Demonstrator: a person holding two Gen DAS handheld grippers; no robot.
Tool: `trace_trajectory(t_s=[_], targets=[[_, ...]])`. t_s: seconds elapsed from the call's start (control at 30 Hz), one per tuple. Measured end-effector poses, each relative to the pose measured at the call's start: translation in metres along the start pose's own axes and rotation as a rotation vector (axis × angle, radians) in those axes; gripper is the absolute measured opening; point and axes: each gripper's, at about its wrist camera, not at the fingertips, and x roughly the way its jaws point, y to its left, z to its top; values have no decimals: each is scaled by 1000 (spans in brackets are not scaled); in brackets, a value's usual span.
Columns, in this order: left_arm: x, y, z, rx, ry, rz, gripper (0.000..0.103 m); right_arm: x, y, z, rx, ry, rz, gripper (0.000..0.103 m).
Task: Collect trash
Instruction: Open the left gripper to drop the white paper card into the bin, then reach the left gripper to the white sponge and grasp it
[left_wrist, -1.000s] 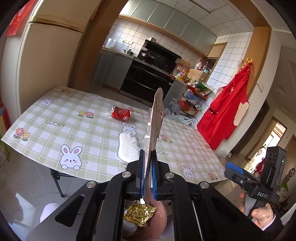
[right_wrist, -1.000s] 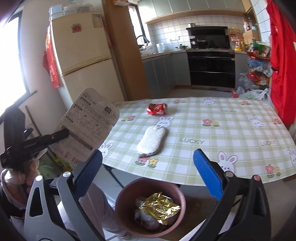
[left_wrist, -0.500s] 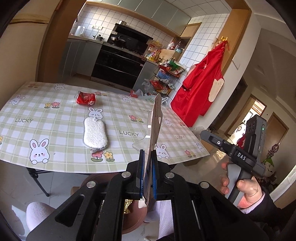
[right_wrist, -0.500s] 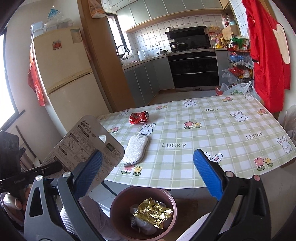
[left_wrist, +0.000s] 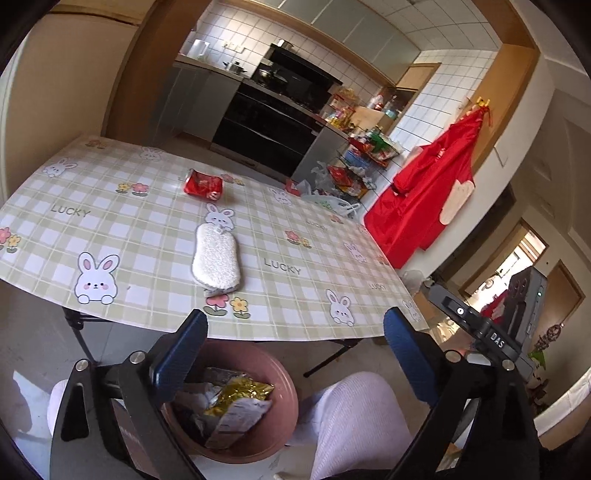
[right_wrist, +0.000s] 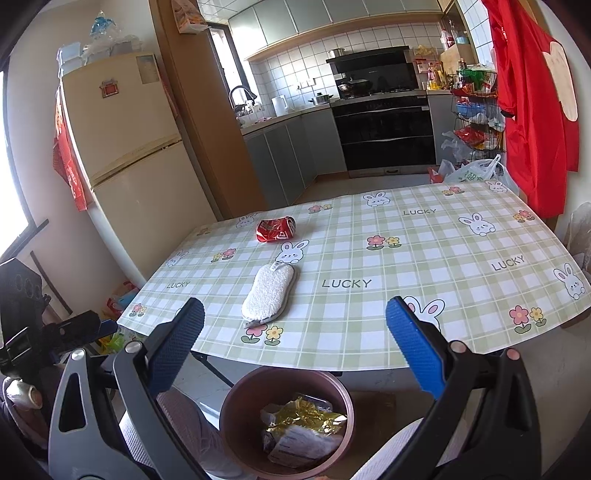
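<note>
My left gripper is open and empty above a brown trash bin on the floor at the table's near edge. The bin holds a gold foil wrapper and a printed card package. My right gripper is open and empty, also above the bin. On the checked tablecloth lie a crushed red can and a white fluffy pad; both also show in the left wrist view, the can and the pad.
The person's legs in white trousers are beside the bin. A fridge stands left. Kitchen counters and oven are behind the table. A red apron hangs at the right, with bags on the floor.
My left gripper opened and let go of the card package, which now lies in the bin. Both grippers shifted slightly relative to the table.
</note>
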Motion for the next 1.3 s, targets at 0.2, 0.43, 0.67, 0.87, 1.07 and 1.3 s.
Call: trace_trajectory(t_s=[0.2, 0.43, 0.67, 0.87, 1.07, 1.3], targets=[[1, 21, 2, -57, -2, 84, 97, 4, -1, -3, 5, 11, -8, 97], [23, 29, 9, -21, 42, 112, 97, 19, -12, -3, 6, 35, -45, 97], [102, 21, 30, 126, 115, 206, 97, 49, -36, 0, 53, 51, -69, 97], [198, 33, 49, 199, 221, 327, 97, 84, -64, -3, 96, 90, -87, 97], [273, 45, 54, 216, 335, 410, 97, 110, -81, 1, 65, 108, -130, 97], [312, 56, 52, 232, 388, 448, 97, 133, -97, 5, 81, 139, -132, 97]])
